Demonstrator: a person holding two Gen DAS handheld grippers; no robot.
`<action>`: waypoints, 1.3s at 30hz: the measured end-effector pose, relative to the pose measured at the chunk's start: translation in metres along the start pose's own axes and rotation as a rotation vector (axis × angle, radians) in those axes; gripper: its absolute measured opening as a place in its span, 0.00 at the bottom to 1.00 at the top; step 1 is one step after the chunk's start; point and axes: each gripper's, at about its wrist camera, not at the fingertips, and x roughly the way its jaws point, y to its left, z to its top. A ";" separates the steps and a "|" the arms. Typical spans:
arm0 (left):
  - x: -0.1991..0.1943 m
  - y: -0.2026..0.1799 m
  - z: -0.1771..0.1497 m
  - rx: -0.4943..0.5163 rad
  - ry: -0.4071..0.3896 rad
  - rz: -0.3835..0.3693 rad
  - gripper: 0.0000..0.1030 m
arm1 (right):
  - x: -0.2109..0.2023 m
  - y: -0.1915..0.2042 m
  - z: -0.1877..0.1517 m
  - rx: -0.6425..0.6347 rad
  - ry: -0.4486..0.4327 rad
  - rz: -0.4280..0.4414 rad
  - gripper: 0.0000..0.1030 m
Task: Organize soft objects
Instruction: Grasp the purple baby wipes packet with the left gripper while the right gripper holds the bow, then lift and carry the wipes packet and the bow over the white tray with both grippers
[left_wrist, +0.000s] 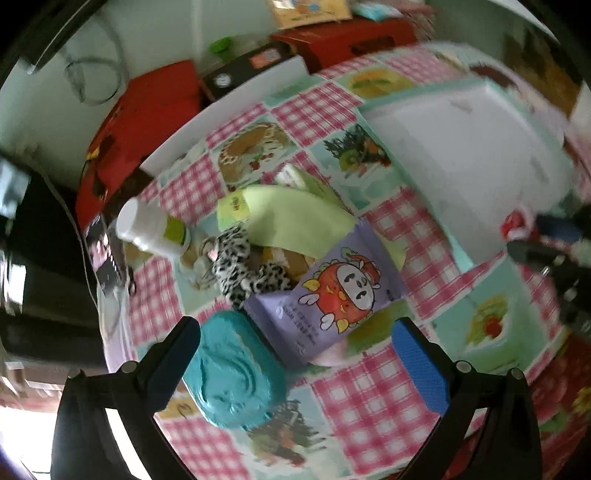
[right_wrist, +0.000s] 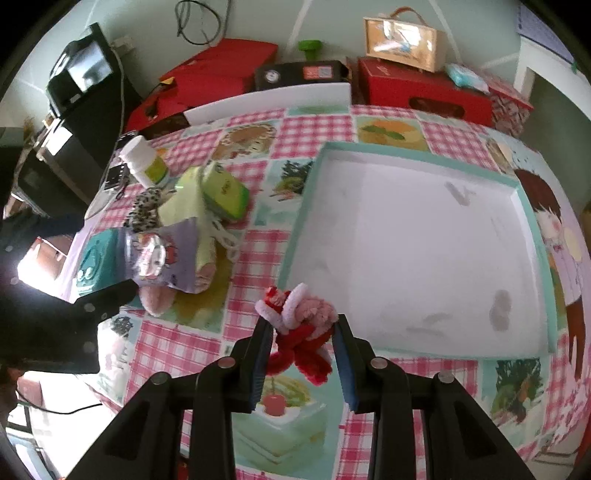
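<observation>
My right gripper (right_wrist: 303, 328) is shut on a red, pink and white fuzzy pipe-cleaner toy (right_wrist: 301, 325), held above the tablecloth just off the near left corner of the white tray (right_wrist: 314, 192) with a teal rim. My left gripper (left_wrist: 295, 332) is open over a pile at the left: a teal wipes pack (left_wrist: 232, 373) by its left finger, a purple snack pouch (left_wrist: 332, 288) with a red cartoon figure, a leopard-print soft toy (left_wrist: 240, 258) and a light green cloth (left_wrist: 291, 218). Nothing is between its fingers. The right gripper (left_wrist: 546, 258) shows at the right edge.
A white bottle (left_wrist: 147, 229) lies beside the pile. A green case (right_wrist: 225, 192) rests on the green cloth. Red boxes (right_wrist: 424, 88), a black box (right_wrist: 299, 75) and a small wooden case (right_wrist: 402, 38) line the wall behind the checked tablecloth (right_wrist: 251, 266). A monitor (right_wrist: 81, 70) stands at the left.
</observation>
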 end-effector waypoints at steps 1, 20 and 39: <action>0.005 -0.002 0.001 0.019 0.013 -0.002 1.00 | 0.001 -0.003 0.000 0.005 0.003 -0.002 0.34; 0.041 -0.020 0.013 0.125 0.048 0.062 0.76 | 0.007 -0.021 -0.005 0.063 0.049 -0.008 0.34; 0.020 -0.001 0.005 -0.031 -0.030 -0.015 0.54 | 0.013 -0.027 -0.014 0.085 0.076 -0.002 0.34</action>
